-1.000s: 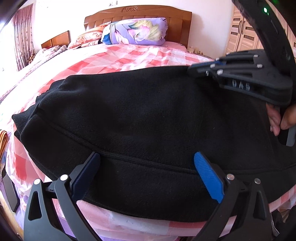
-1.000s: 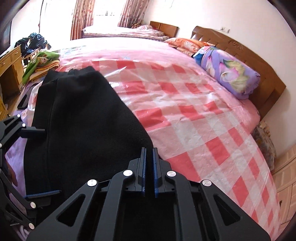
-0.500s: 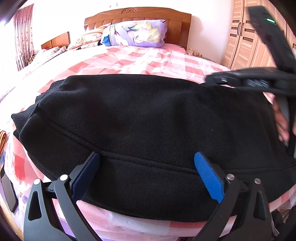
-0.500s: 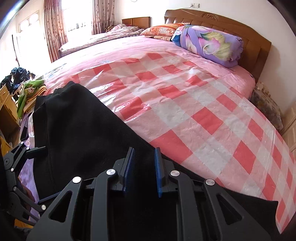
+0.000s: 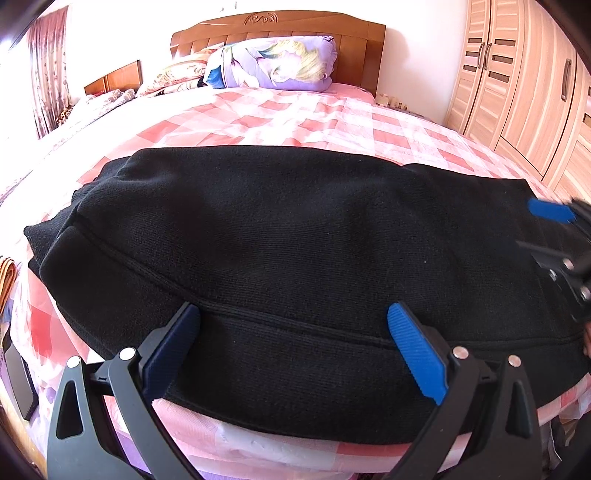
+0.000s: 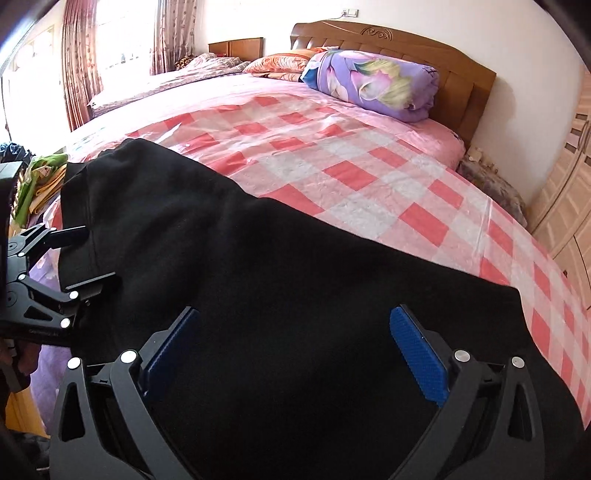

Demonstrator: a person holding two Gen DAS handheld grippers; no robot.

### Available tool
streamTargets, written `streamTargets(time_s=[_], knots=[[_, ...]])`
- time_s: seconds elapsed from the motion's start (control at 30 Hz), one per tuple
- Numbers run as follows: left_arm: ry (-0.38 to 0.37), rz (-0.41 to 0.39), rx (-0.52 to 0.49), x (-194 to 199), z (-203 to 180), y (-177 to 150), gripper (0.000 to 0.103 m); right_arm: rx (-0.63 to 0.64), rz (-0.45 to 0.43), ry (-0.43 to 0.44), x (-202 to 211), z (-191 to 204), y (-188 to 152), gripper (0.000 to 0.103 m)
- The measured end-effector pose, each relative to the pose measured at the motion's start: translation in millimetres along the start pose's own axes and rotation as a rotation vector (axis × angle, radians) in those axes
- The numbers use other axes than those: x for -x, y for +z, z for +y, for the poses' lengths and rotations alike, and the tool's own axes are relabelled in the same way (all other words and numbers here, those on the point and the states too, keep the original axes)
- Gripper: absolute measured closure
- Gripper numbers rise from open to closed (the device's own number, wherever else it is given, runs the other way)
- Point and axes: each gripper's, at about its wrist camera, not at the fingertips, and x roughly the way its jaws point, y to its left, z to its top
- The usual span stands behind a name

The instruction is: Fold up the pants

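From the left wrist camera, one pair of black pants (image 5: pixel 295 236) lies flat across the near edge of the pink checked bed (image 5: pixel 295 118), filling the middle of the frame. The left gripper (image 5: pixel 293 325) has its two blue-padded fingers spread wide apart over the near hem, clamping nothing. At 3 o'clock the right gripper (image 5: pixel 554 236) shows only one blue pad. One purple floral pillow (image 5: pixel 273 62) sits at 12 o'clock against one wooden headboard (image 5: pixel 280 26); one wardrobe (image 5: pixel 524 92) stands at 2 o'clock.

From the right wrist camera, the pants (image 6: pixel 258 295) run from 10 o'clock toward 4 o'clock. The right gripper (image 6: pixel 295 328) stands wide apart above the fabric, empty. The left gripper (image 6: pixel 94 254) at 9 o'clock is likewise spread. The pillow (image 6: pixel 373 83) lies at 1 o'clock.
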Motion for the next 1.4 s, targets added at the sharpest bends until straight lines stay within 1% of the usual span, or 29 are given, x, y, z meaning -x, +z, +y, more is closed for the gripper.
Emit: streamTargets(time_s=[0.1, 0.13, 0.17, 0.2, 0.27, 0.3, 0.37, 0.4, 0.47, 0.5, 0.53, 0.57, 0.6, 0.63, 0.67, 0.73, 0.77, 0.83, 0.9, 0.93, 0.97, 1.03, 1.07, 1.13, 1.17, 1.2, 1.27, 1.33, 1.4], knots=[[0.031, 0.023, 0.026, 4, -1, 4, 0.002, -0.062, 0.088, -0.029, -8, -21, -18, 0.005], [0.044, 0.027, 0.026, 9, -7, 7, 0.003, -0.1, 0.117, -0.013, -12, -31, -24, 0.005], [0.026, 0.023, 0.01, 13, -13, 10, 0.003, -0.141, 0.107, 0.028, -11, -41, -27, 0.004], [-0.007, 0.02, -0.018, 16, -22, 14, 0.003, -0.188, 0.089, 0.039, -6, -52, -28, 0.004], [-0.055, 0.035, -0.079, 17, -44, 23, 0.002, -0.258, 0.085, -0.058, 1, -73, -30, 0.005], [-0.085, 0.056, -0.101, 13, -56, 28, 0.002, -0.304, 0.077, -0.085, 4, -85, -33, 0.005], [-0.142, 0.091, -0.137, 4, -81, 40, 0.002, -0.428, 0.066, -0.059, 9, -115, -42, 0.004], [-0.167, 0.095, -0.158, -1, -94, 46, 0.002, -0.454, 0.068, -0.07, 11, -124, -45, 0.004], [-0.184, 0.118, -0.217, -17, -119, 56, 0.002, -0.431, 0.089, -0.158, 13, -138, -48, 0.005], [-0.176, 0.152, -0.242, -29, -129, 62, 0.002, -0.415, 0.124, -0.201, 9, -147, -51, 0.004], [-0.154, 0.2, -0.25, -47, -136, 69, 0.002, -0.429, 0.158, -0.205, 6, -155, -55, 0.004], [-0.139, 0.215, -0.237, -61, -137, 76, 0.001, -0.443, 0.143, -0.179, 11, -162, -57, 0.005], [-0.133, 0.187, -0.225, -66, -136, 84, 0.001, -0.44, 0.151, -0.243, 18, -168, -57, 0.005], [-0.119, 0.206, -0.209, -73, -135, 90, 0.001, -0.431, 0.159, -0.324, 25, -174, -60, 0.005], [-0.115, 0.218, -0.182, -77, -132, 98, 0.001, -0.433, 0.154, -0.369, 33, -180, -65, 0.005], [-0.064, 0.239, -0.127, -79, -127, 108, 0.003, -0.479, 0.116, -0.392, 56, -197, -81, 0.005], [-0.06, 0.212, -0.109, -70, -129, 110, 0.004, -0.491, 0.109, -0.424, 66, -203, -89, 0.005], [-0.145, 0.149, -0.147, -49, -144, 108, 0.004, -0.513, 0.131, -0.51, 80, -214, -110, 0.005], [-0.191, 0.126, -0.251, -38, -178, 98, 0.003, -0.559, 0.177, -0.523, 85, -230, -140, 0.004], [-0.193, 0.131, -0.308, -40, -197, 93, 0.003, -0.568, 0.181, -0.5, 87, -234, -150, 0.004], [-0.19, 0.146, -0.351, -45, -214, 88, 0.003, -0.57, 0.148, -0.47, 94, -236, -159, 0.004], [-0.184, 0.19, -0.383, -62, -237, 80, 0.003, -0.573, 0.133, -0.475, 112, -231, -169, 0.005], [-0.17, 0.194, -0.374, -68, -242, 77, 0.001, -0.582, 0.14, -0.501, 116, -229, -173, 0.005], [-0.144, 0.168, -0.339, -65, -246, 83, 0.003, -0.586, 0.084, -0.485, 134, -220, -181, 0.005], [-0.163, 0.148, -0.334, -58, -250, 85, 0.003, -0.585, 0.056, -0.504, 142, -217, -188, 0.005], [-0.19, 0.118, -0.342, -49, -256, 88, 0.002, -0.576, 0.059, -0.539, 147, -211, -196, 0.005], [-0.207, 0.085, -0.401, -37, -279, 87, 0.002, -0.532, 0.1, -0.542, 142, -204, -209, 0.004], [-0.216, 0.088, -0.459, -35, -301, 81, 0.002, -0.569, 0.034, -0.51, 148, -208, -225, 0.004], [-0.219, 0.11, -0.507, -39, -323, 72, 0.002, -0.6, 0.019, -0.516, 154, -211, -231, 0.004]])
